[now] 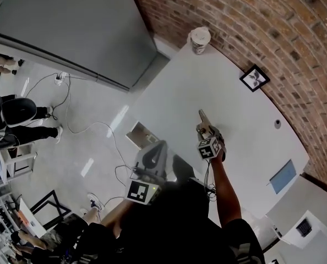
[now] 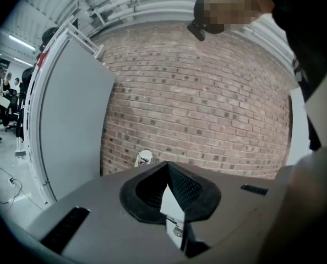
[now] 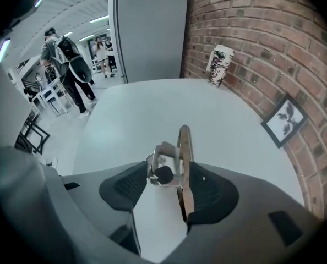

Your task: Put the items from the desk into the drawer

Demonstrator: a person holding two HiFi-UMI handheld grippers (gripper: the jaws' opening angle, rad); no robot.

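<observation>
- The brick wall (image 1: 251,21) runs along the far side of the desk.
- The white desk (image 1: 207,87) fills the middle of the head view, and most of its top is bare.
- The left gripper (image 2: 167,169) is held low at the near edge of the desk. Its jaws are clenched tip to tip, with nothing between them.
- The right gripper (image 3: 174,175) is over the middle of the desk, tilted downward. Its jaws are spread wide and grasp a metal tool.
- A pale blue card (image 1: 283,176) lies flat near the right end of the desk.
- A black picture frame (image 1: 255,78) with a leaf print sits close to the wall.
- A paper cup (image 1: 200,39) stands upright at the far corner, beside the bricks.
- The metal tool (image 3: 184,147) has a long flat strip and a small black knob. It pokes out ahead of the right gripper's pads, clear of the desk top.
- A small round thing (image 1: 277,124) sits near the wall, between the frame and the card. It is too small to identify.
</observation>
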